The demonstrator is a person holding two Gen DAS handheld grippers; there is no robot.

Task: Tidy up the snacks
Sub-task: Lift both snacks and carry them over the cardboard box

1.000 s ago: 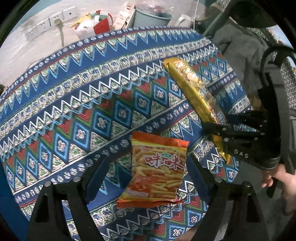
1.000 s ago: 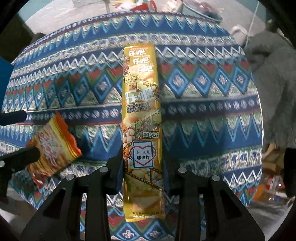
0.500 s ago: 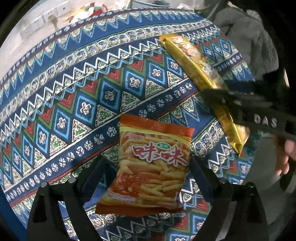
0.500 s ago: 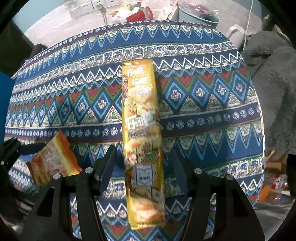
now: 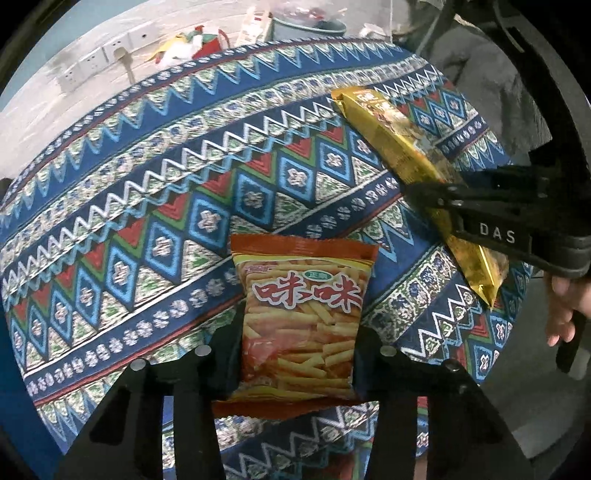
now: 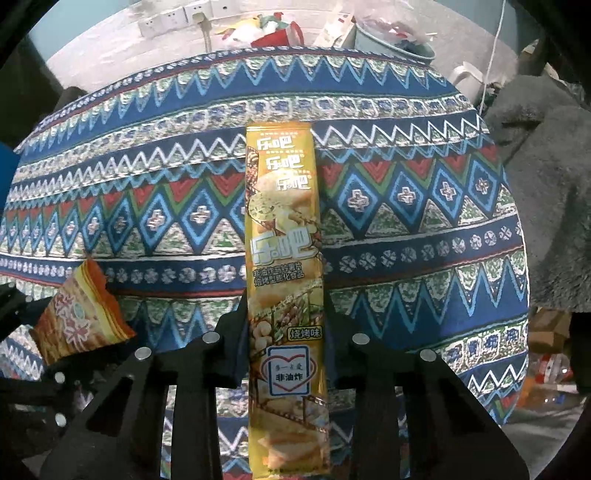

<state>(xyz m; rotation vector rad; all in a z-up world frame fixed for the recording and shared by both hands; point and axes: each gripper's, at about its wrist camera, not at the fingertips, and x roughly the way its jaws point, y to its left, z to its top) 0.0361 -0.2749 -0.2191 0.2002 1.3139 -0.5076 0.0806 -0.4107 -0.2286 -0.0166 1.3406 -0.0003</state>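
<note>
My left gripper (image 5: pixel 299 350) is shut on an orange snack bag (image 5: pixel 301 321) with red characters and holds it above the patterned tablecloth (image 5: pixel 166 184). My right gripper (image 6: pixel 284 328) is shut on a long yellow snack pack (image 6: pixel 282 240), held lengthwise above the cloth. In the left wrist view the yellow pack (image 5: pixel 402 147) and the right gripper (image 5: pixel 432 194) closed on it show at the right. In the right wrist view the orange bag (image 6: pixel 79 314) shows at the left edge.
The round table carries a blue, red and green zigzag cloth (image 6: pixel 406 221). Behind it are wall sockets (image 6: pixel 173 16), a red bag (image 6: pixel 280 35) and a grey bucket (image 6: pixel 391 42). A grey fabric heap (image 6: pixel 546 166) lies to the right.
Both grippers have closed on their packs and lifted them off the cloth. The orange bag and the yellow pack now sit higher and closer in each view.
</note>
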